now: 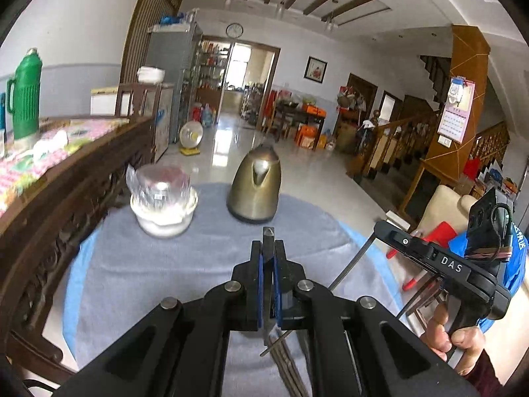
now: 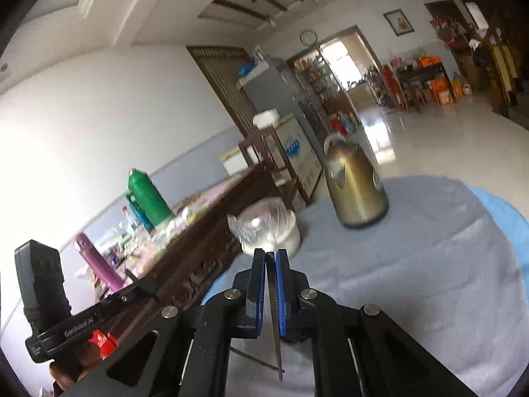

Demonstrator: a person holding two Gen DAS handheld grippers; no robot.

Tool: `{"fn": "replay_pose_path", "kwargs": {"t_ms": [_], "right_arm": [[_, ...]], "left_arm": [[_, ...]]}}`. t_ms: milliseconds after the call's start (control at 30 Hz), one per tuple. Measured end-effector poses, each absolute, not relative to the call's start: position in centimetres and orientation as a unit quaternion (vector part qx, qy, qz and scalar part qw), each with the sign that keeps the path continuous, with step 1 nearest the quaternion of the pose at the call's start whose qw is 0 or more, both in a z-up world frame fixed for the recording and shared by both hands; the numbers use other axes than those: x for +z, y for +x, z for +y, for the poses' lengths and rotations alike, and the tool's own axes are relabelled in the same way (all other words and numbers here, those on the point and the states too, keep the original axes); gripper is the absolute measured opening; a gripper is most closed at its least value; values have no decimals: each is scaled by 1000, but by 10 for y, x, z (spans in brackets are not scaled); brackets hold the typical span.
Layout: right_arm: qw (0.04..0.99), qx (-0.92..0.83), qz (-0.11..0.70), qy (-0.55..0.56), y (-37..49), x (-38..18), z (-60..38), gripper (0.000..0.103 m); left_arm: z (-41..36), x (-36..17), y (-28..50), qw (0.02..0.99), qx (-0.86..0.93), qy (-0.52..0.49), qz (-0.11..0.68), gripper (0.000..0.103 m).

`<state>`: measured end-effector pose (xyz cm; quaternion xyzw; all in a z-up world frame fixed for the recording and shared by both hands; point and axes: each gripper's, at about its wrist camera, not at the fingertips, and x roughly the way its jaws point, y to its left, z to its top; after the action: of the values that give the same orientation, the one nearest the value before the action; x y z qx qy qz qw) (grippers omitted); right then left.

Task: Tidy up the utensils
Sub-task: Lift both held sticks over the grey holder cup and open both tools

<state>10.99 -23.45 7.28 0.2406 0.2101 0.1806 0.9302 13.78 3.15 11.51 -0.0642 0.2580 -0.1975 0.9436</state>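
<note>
Left gripper [image 1: 268, 258] is clamped on a chopstick bundle [image 1: 268, 236] between its jaws, tips poking out ahead. Right gripper [image 2: 270, 264] pinches one chopstick [image 2: 274, 314] between nearly closed jaws, its end trailing back below.

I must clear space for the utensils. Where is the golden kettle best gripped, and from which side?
Grip the kettle by its handle, arching over the top rear, coming from above; the smooth conical body looks too wide.
</note>
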Motion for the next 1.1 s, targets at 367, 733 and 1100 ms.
{"fn": "replay_pose_path", "kwargs": {"t_ms": [367,733,1100], "right_arm": [[956,116,161,217,139,104,-229,7],[927,128,274,221,161,25,-223,9],[910,170,264,270,116,10,-240,75]], "left_arm": [[14,139,172,956,-178,-66,222,6],[-5,39,196,922,-145,-23,358,7],[5,21,136,926,-76,74,363,69]]}}
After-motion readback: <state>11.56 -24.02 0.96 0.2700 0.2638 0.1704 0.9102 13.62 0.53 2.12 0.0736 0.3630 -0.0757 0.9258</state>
